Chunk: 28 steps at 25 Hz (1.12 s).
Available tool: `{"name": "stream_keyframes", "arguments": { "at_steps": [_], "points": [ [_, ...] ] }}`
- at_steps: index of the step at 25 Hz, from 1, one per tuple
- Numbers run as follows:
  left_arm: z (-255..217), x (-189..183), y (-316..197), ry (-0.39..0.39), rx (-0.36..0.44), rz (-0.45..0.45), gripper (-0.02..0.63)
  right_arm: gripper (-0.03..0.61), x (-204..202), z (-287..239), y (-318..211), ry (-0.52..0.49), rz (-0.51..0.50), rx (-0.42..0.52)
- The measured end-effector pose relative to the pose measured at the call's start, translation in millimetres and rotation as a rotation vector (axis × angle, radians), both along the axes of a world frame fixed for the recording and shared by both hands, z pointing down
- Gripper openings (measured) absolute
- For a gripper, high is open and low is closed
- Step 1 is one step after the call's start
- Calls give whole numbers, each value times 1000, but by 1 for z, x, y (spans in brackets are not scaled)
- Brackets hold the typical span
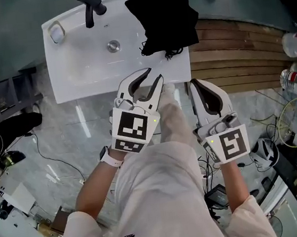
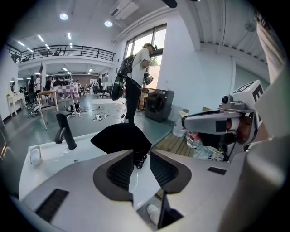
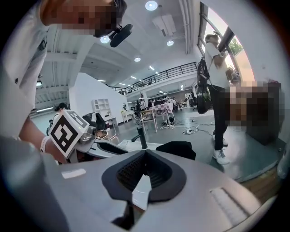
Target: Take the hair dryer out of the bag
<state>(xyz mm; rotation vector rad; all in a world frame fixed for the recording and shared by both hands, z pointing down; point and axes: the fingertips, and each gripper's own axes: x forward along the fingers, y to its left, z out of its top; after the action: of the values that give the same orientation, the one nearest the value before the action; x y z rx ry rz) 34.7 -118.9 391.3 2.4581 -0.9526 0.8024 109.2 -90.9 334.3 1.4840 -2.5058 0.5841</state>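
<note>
We can find no words, names or numbers to read anywhere. The cube (image 1: 133, 127) on the left gripper (image 1: 153, 76), in the middle of the head view, shows only black and white squares, not letters. The cube (image 1: 232, 143) on the right gripper (image 1: 193, 83), a bit lower and to the right, has the same kind of squares. At the right edge of the head view, the bottles (image 1: 294, 78) have red labels, but the print on them is too small for us to read.
</note>
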Motion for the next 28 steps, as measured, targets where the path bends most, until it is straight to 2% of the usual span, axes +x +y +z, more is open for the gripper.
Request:
{"name": "stream_keyframes", "arguments": {
  "at_steps": [3,7,9,12,17,20,21,24,28],
  "points": [
    [12,5,-9,-10,3,-3,111,6,0,13,-8,0,-22,-10],
    [27,6,-23,-50,21,4,134,94,-1,30,-18,2,-36,-30],
    [35,9,-30,-65,30,13,148,117,-1,38,-22,5,-41,-41],
    [47,15,-42,-93,46,32,168,137,1,52,-28,7,-54,-62],
    [77,27,-62,-185,74,79,189,146,12,72,-40,2,-55,-91],
    [88,28,-73,-193,77,77,186,149,11,83,-47,-1,-52,-109],
    [89,28,-76,-188,78,73,173,149,12,86,-49,-1,-51,-115],
    [87,31,-85,-163,84,52,58,153,14,94,-53,-1,-52,-129],
    [88,36,-94,-132,57,54,29,161,12,107,-57,-2,-61,-148]
  ]
}}
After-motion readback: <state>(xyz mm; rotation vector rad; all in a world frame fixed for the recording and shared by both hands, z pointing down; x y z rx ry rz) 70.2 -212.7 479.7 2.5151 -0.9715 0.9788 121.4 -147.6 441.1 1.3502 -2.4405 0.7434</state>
